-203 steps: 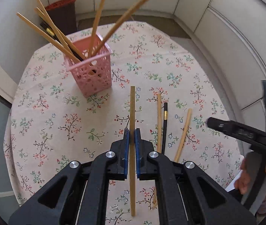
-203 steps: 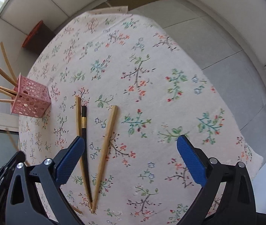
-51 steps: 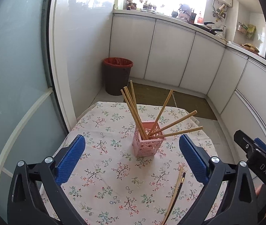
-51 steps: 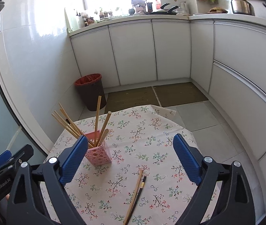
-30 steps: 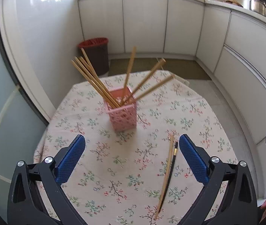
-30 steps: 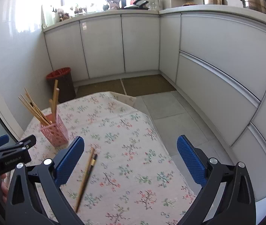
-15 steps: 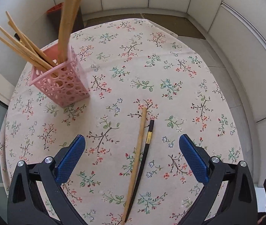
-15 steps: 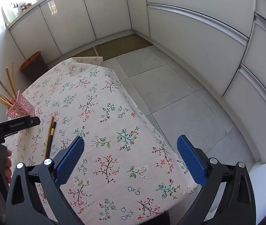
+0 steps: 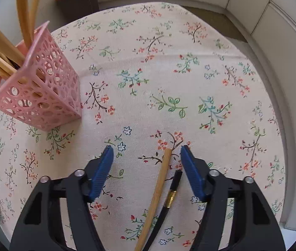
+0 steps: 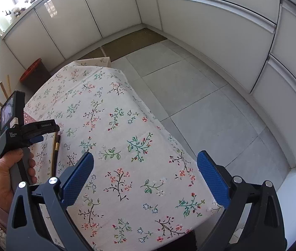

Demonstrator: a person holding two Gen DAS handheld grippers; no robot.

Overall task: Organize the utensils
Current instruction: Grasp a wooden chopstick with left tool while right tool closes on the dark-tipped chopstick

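Left wrist view: our left claw (image 9: 146, 163) gapes wide, empty, straddling the wooden chopstick (image 9: 155, 196) and black chopstick (image 9: 168, 200) lying touching on the surface (image 9: 168, 73). Closing risks pinching both. Right claw (image 10: 145, 173) also wide, empty.

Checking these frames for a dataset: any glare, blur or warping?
Left wrist view: sharp, evenly lit; the pink perforated plastic basket bulges near the rim from fisheye warp. Right wrist view: window area at top left is blown out, white cabinet fronts curve strongly, the floral tablecloth stays crisp.
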